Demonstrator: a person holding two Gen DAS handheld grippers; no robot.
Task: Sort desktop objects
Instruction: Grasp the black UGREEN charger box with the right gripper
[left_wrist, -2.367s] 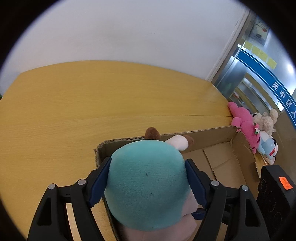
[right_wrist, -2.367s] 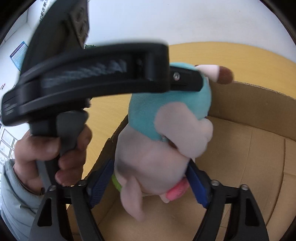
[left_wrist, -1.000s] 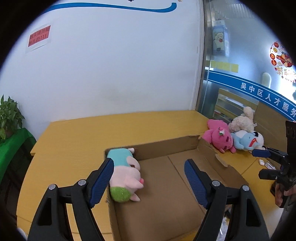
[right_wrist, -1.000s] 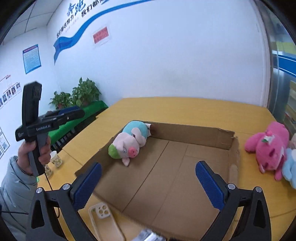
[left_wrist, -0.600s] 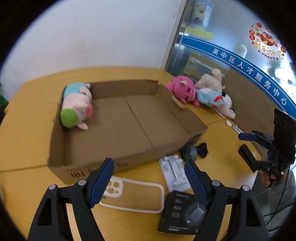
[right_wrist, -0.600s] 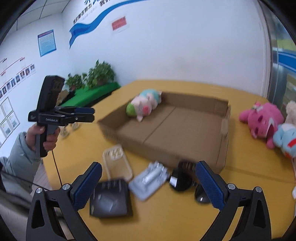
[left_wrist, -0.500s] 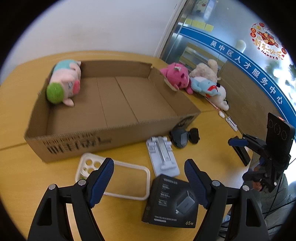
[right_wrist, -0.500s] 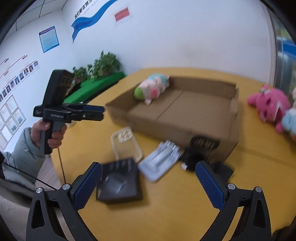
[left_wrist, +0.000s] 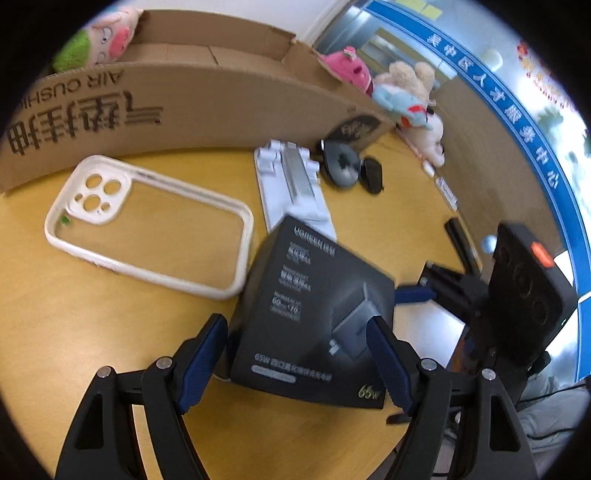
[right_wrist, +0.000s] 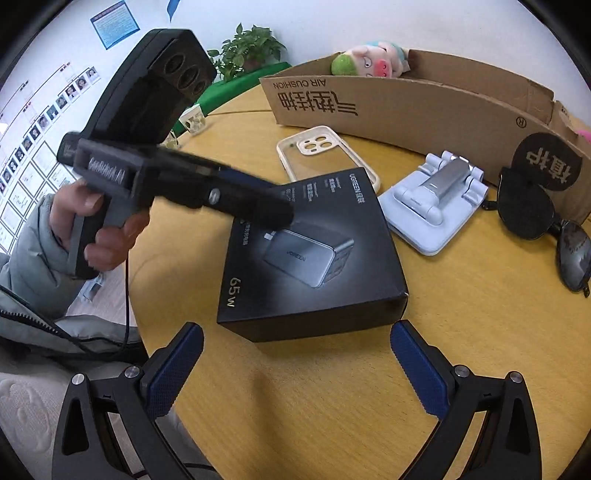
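Note:
A black charger box (left_wrist: 314, 306) lies flat on the yellow table, also in the right wrist view (right_wrist: 314, 251). My left gripper (left_wrist: 297, 350) is open, its blue pads straddling the box's near end; whether they touch it is unclear. My right gripper (right_wrist: 295, 362) is open and empty just short of the box's near edge. A white phone case (left_wrist: 147, 225), a pale folding stand (left_wrist: 295, 188) and dark sunglasses (right_wrist: 539, 218) lie between the box and the cardboard box (left_wrist: 207, 107). A pig plush (right_wrist: 369, 61) lies inside the cardboard box.
Pink, blue and beige plush toys (left_wrist: 402, 92) lie past the cardboard box's right end. The table edge runs close on the near side in both views. A small cup (right_wrist: 194, 120) and a potted plant (right_wrist: 251, 46) stand at the far left.
Both grippers have let go of the pig plush, left in the cardboard box, and swung down to the near table. The left gripper now straddles the charger box.

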